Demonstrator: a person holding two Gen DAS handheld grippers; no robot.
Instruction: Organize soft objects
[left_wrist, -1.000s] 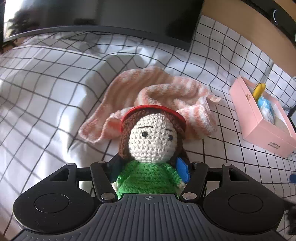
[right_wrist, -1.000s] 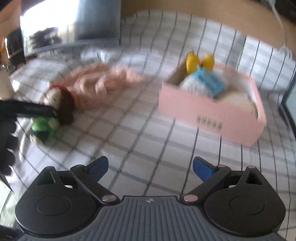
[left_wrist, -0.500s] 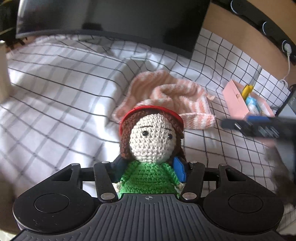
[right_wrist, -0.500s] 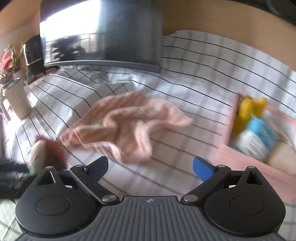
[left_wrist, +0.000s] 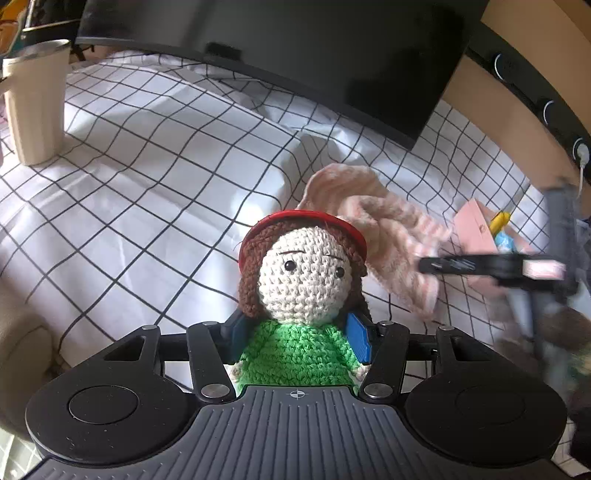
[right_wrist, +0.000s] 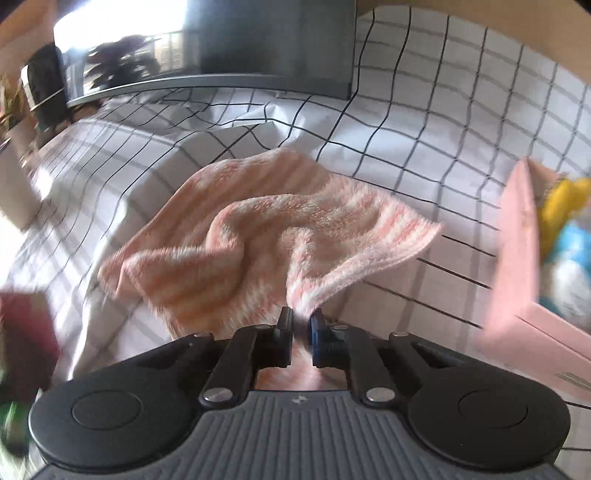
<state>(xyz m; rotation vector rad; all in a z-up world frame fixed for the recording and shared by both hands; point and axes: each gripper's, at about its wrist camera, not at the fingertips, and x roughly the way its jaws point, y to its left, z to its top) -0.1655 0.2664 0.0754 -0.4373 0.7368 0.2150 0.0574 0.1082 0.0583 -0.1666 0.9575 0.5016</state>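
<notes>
Crocheted yarn makes up the item in the left gripper (left_wrist: 297, 338): a small doll with a cream face, brown hair, red headband and green body (left_wrist: 301, 295), clamped at the torso between the two blue-padded fingers (left_wrist: 357, 338). The doll stands upright in the grip, facing the left wrist camera, with its head above the fingertips and clear of the cloth below.

The work surface is a white cloth with a black grid pattern (left_wrist: 166, 177), creased in several places. A pink-and-white striped terry towel (right_wrist: 266, 236) lies crumpled near the middle of it. The right gripper (right_wrist: 301, 326) has just closed; its jaws now stand nearly together and pinch a fold at the towel's near edge, the fabric rising from the pinch point. In the left wrist view this gripper shows as a blurred dark bar over the towel's right side (left_wrist: 480, 264).

A pink rectangular cardboard box (right_wrist: 517, 266) sits to the right of the towel, close to it but not touching. Inside it are soft items in yellow, blue and white (right_wrist: 565, 236); their exact form is too blurred to identify.

A dark monitor screen (left_wrist: 295, 48) stands at the far edge of the cloth. A cream tumbler with a metal rim (left_wrist: 35, 103) stands at the far left, well apart from the towel.
</notes>
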